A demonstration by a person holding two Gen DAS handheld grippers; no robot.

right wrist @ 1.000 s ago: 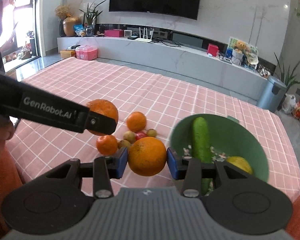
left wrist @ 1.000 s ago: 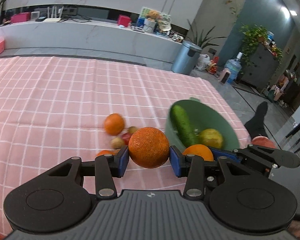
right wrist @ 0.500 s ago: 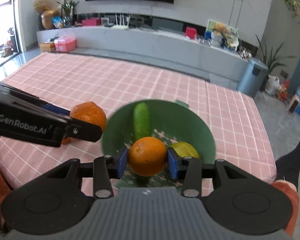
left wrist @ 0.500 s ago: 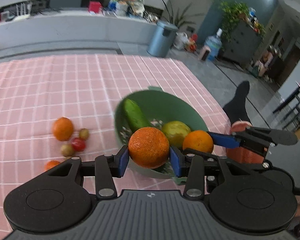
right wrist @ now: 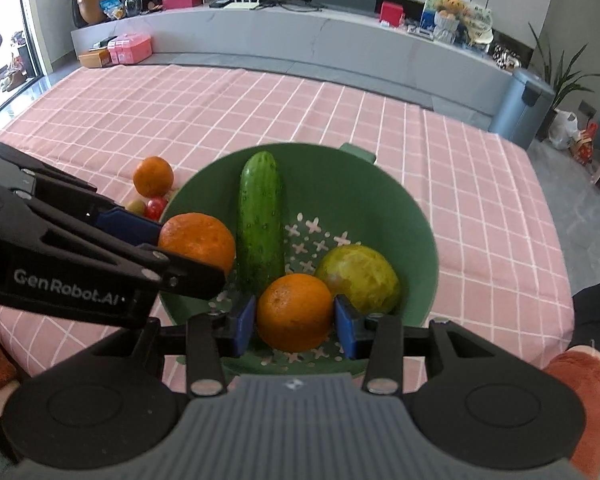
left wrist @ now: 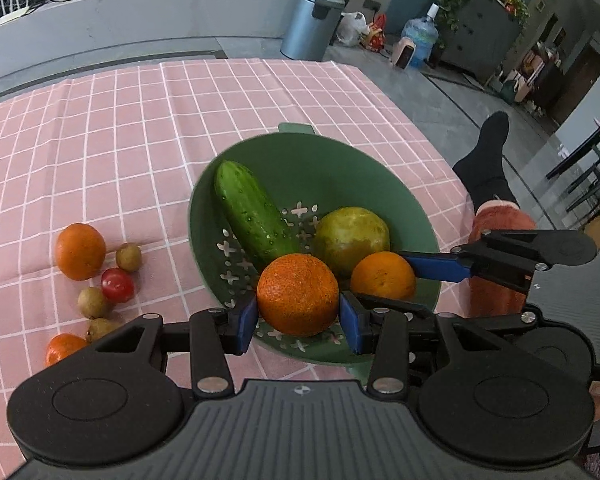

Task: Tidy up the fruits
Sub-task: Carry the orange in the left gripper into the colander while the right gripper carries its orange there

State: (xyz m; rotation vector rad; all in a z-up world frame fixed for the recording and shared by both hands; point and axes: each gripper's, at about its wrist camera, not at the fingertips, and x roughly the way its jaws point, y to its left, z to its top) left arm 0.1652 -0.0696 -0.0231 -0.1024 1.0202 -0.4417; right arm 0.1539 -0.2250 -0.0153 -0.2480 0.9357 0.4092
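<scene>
A green colander bowl (left wrist: pixel 400 200) (right wrist: pixel 380 184) stands on the pink checked tablecloth and holds a cucumber (left wrist: pixel 252 212) (right wrist: pixel 260 216) and a yellow-green round fruit (left wrist: pixel 352 236) (right wrist: pixel 360 276). My left gripper (left wrist: pixel 298 316) is shut on a rough orange (left wrist: pixel 298 294) above the bowl's near left side. My right gripper (right wrist: pixel 296 322) is shut on a smoother orange (right wrist: pixel 296 312) over the bowl's near part. Each held orange shows in the other view, the left one (right wrist: pixel 198 240) and the right one (left wrist: pixel 382 276).
Left of the bowl lie an orange (left wrist: pixel 80 250), a red tomato (left wrist: pixel 117 285), several small brown fruits (left wrist: pixel 129 256) and a small orange (left wrist: pixel 62 347). The table edge runs on the right, with a person's leg (left wrist: pixel 488 160) beyond it.
Both grippers have moved right from the loose fruit pile to above the bowl, each still holding its orange, and have come lower and closer to the bowl.
</scene>
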